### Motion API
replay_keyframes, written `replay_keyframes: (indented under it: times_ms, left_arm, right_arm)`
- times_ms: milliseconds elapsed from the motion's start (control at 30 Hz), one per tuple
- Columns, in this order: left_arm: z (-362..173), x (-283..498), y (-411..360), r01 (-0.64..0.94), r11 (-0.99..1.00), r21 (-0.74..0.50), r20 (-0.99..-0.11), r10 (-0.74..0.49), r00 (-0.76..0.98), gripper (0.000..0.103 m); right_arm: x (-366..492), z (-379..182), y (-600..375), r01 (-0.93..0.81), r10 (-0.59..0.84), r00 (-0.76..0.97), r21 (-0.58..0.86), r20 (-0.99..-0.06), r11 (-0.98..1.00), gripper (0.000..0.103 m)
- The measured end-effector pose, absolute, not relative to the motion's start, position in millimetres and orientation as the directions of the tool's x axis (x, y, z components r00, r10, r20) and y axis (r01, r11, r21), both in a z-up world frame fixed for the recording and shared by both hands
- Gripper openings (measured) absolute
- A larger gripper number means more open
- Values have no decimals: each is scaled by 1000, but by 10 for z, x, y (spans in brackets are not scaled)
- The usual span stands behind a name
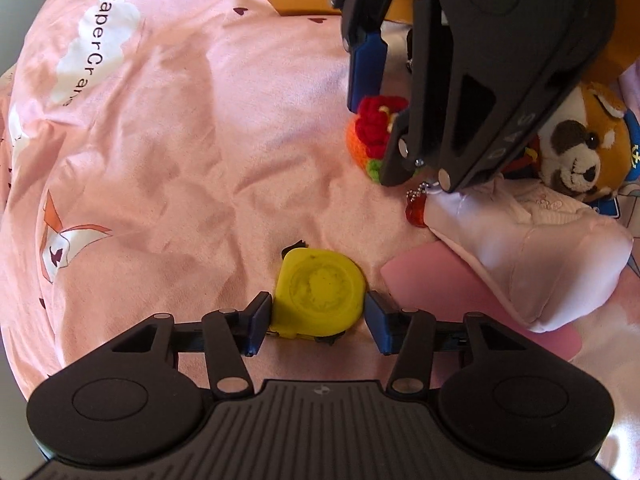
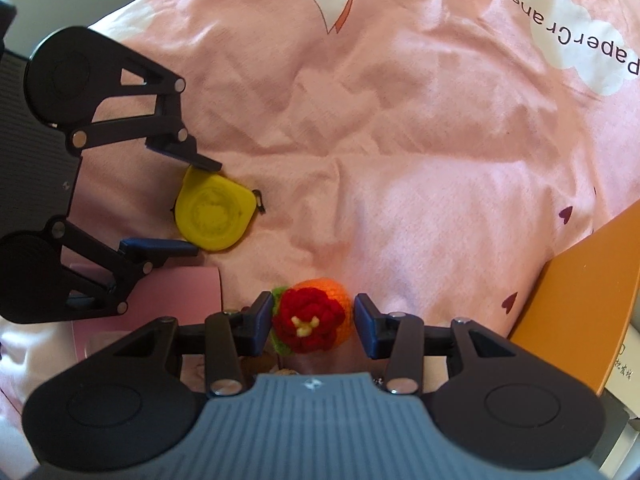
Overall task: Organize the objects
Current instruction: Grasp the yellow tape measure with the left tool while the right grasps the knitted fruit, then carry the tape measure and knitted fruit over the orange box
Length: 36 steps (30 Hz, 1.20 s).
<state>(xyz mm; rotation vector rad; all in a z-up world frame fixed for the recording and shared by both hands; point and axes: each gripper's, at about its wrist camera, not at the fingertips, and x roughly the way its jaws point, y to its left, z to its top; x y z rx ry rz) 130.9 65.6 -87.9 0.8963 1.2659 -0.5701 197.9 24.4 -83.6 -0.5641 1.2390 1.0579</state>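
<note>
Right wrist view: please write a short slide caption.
Right tongs straddle a crocheted flower; left tongs straddle a yellow tape measure.

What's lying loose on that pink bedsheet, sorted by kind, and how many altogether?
Tape measures: 1, yellow tape measure
Crocheted flowers: 1, red and orange crocheted flower
Plush toys: 1, brown and white plush dog
Fabric pouches: 1, pale pink pouch
Flat pink cards: 1, pink card
Total: 5

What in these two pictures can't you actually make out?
- Stuffed dog, left wrist view: its body is hidden behind the right tongs.
- Orange box, right wrist view: cut off by the picture's edge.
- Crochet flower, right wrist view: its underside is hidden, and pad contact is unclear.
</note>
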Motion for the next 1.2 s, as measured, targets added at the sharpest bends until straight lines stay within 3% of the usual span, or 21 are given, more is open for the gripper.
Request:
replay_keyframes:
  times_ms: [533, 867, 1200]
  left_arm:
    - [-210, 1449, 892, 561, 824, 77, -955, -100, 279, 57]
    - [322, 1416, 494, 611, 785, 104, -894, -195, 403, 57]
    - [415, 1466, -290, 742, 651, 163, -861, -274, 429, 57]
  right_arm:
    - [1928, -376, 72, -888, 421, 48, 154, -906, 434, 45]
    - [2007, 251, -519, -884, 470, 142, 102, -871, 456, 45]
    - [2197, 286, -1421, -838, 316, 273, -63, -908, 542, 45]
